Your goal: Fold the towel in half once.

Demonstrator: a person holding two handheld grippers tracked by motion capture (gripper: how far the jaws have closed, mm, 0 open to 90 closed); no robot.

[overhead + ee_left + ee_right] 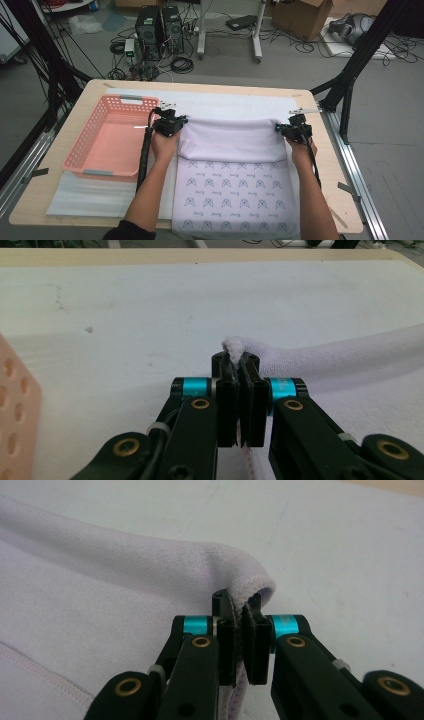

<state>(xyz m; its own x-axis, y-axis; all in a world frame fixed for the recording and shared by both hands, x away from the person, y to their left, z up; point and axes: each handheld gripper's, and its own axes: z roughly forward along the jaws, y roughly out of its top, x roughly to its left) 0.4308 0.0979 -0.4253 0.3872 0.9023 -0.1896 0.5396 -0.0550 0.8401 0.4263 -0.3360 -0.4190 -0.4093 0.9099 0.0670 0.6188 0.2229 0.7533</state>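
A pale lilac towel [232,145] lies on the bench [320,150], on a white mat [225,102] that covers most of the top. The towel's far part is folded back toward the person, so a plain band lies across the top and the printed side with small dark motifs shows below it, running down to the bench's near edge.

Taking the towel as the landmark: the left claw [172,122] sits at the towel's far left corner, its jaws closed on the fabric; in the left gripper view [239,390] a tuft of towel edge pokes up between the black jaws. The right claw [290,129] sits at the towel's far right corner, likewise clamped on the cloth; the right gripper view [242,630] shows the hemmed edge pinched between its jaws, with the fold curling over just beyond them.

A pink perforated basket [107,137] stands just left of the towel, beside the left claw, on the same mat. Both forearms reach in along the towel's two sides
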